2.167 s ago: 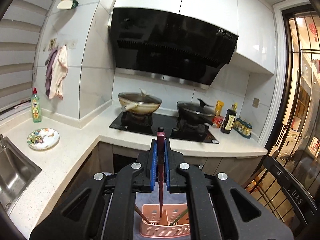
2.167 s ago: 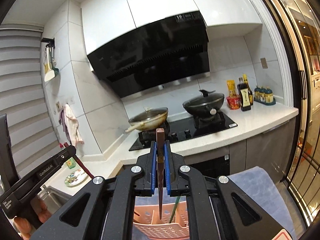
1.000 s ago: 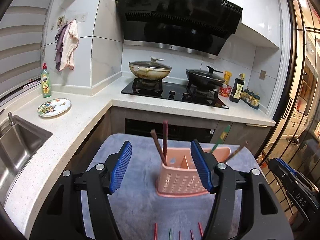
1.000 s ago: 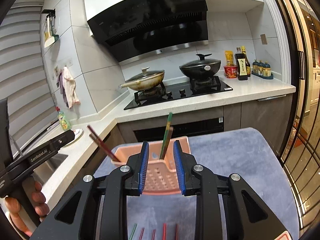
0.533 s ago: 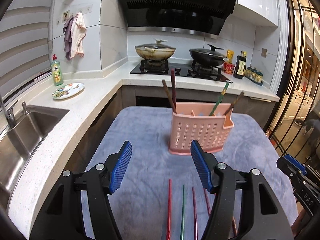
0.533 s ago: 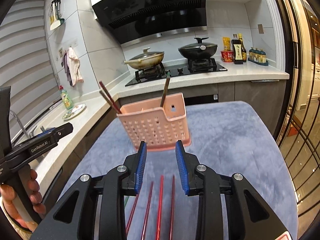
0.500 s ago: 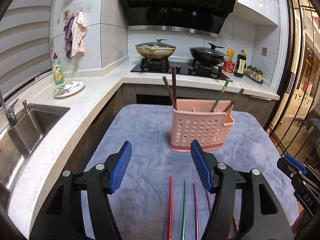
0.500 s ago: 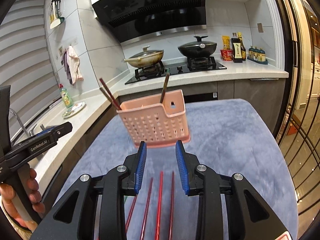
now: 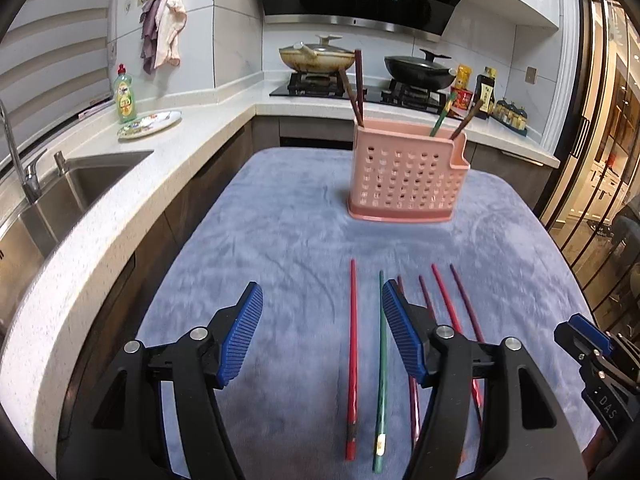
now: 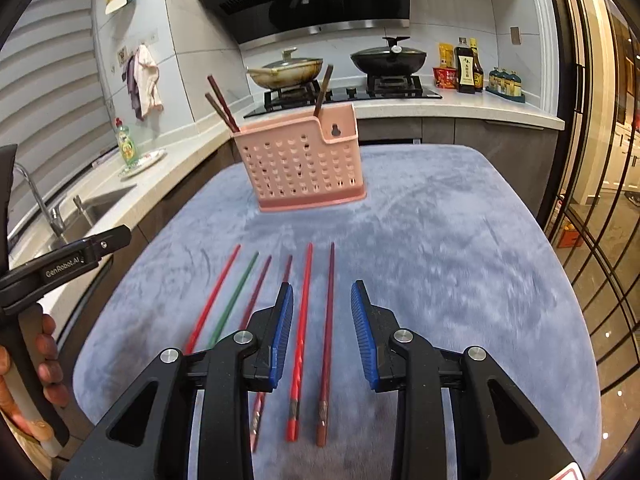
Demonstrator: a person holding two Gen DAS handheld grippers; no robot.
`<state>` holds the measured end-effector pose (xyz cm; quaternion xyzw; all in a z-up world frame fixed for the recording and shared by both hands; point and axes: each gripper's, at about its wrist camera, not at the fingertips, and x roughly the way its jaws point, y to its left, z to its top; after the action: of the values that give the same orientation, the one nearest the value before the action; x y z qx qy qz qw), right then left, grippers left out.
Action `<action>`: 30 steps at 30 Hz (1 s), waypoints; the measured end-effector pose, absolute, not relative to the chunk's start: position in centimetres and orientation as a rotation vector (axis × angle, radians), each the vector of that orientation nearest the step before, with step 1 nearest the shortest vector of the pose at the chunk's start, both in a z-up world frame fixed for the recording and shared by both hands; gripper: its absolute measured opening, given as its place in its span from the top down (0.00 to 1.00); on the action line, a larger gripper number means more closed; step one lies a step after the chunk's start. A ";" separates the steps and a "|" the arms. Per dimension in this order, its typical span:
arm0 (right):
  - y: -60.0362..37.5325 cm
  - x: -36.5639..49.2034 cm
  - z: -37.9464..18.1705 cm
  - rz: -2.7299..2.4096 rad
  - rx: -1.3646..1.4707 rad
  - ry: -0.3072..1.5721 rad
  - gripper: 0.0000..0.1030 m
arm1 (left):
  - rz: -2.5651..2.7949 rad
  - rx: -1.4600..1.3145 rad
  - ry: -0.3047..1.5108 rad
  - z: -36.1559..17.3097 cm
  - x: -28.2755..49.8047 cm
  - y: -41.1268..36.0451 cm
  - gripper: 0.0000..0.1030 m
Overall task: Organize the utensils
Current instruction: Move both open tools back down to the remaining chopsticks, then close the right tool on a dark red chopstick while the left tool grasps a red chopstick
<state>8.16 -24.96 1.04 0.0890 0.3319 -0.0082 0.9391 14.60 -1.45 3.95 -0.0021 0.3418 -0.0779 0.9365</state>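
Note:
A pink perforated utensil basket (image 9: 406, 178) stands on the grey-blue cloth (image 9: 280, 232) and holds several chopsticks upright; it also shows in the right wrist view (image 10: 304, 164). Several loose chopsticks lie side by side on the cloth in front of it, among them a red one (image 9: 352, 344) and a green one (image 9: 381, 368). My left gripper (image 9: 322, 332) is open and empty above the red and green chopsticks. My right gripper (image 10: 322, 328) is open and empty above a red chopstick (image 10: 301, 336) and a dark red one (image 10: 327, 336).
A sink (image 9: 60, 192) and white counter (image 9: 168, 148) run along the left, with a dish-soap bottle (image 9: 125, 94) and a plate (image 9: 150, 123). A stove with two pans (image 9: 316, 58) is behind the basket. Glass doors are on the right.
Both grippers let their chopsticks go into the basket, opened, and drew back and down from it. They now hang over the loose chopsticks on the cloth.

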 end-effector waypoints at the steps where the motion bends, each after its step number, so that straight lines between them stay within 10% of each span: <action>1: -24.8 7.8 0.3 -0.016 0.181 0.693 0.71 | -0.159 -0.005 0.706 3.6 14.4 -1.4 0.40; 30: -23.4 6.5 -7.9 -0.041 0.174 0.840 0.80 | -0.174 0.042 0.842 -4.9 10.8 -1.6 0.33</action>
<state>6.45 -23.42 -7.86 0.0845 0.4071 -0.0200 0.9092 10.82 -1.64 -4.88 0.0203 0.4079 -0.0843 0.9089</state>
